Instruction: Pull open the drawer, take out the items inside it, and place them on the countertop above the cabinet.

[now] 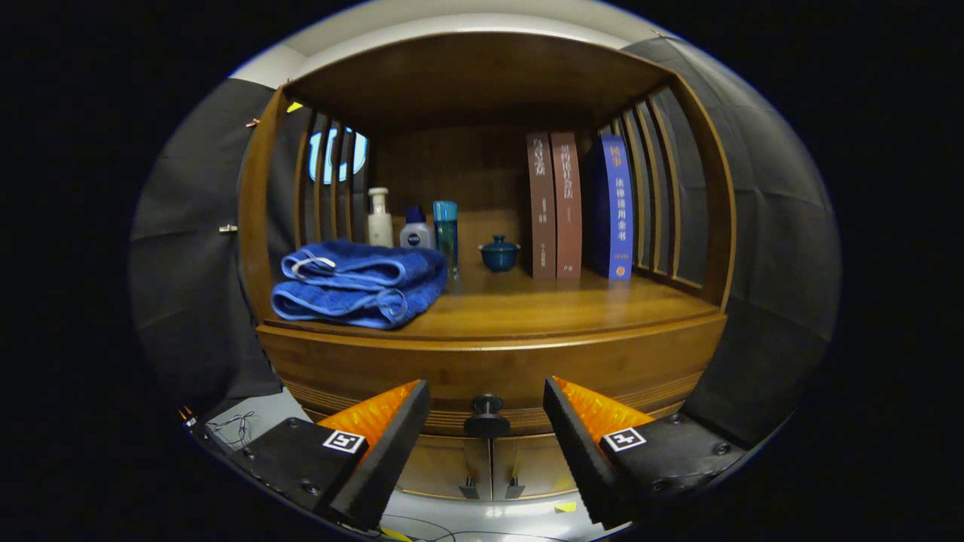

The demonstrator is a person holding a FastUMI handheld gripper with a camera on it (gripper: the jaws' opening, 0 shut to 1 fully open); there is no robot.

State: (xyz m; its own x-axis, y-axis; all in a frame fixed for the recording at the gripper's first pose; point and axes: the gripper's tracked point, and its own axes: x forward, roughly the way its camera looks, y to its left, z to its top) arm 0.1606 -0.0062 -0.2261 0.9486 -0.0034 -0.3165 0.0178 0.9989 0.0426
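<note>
Gripper (486, 421) spread wide before a wooden cabinet (489, 361), its two fingers standing apart on either side of the dark drawer knob (486, 415), which lies between the fingertips; neither finger touches it, so far as can be told. Drawer (489, 418) shut, its front running as a ribbed band beneath the curved front edge of the counter (542, 305). Drawer contents cannot be seen. Below the drawer, two cabinet doors (489, 463) meet at a centre seam, each with a small dark handle.

On the counter, beyond the fingers: a folded blue towel (360, 282) lies at the left front, near the edge. Behind it stand three containers in a row, close together: a white pump bottle (379, 218), a small bottle with a blue cap (416, 229), and a tall teal bottle (446, 233). Right of these, apart from them, sits a small dark teal lidded cup (499, 254). Further right, three books stand upright against the back: two brown books (555, 205) touching each other, then a blue book (614, 207) just beside them, next to the slatted right wall.

Slatted side panels close the alcove at left and right, under a wooden top board. Black cloth hangs on both sides of the cabinet.
</note>
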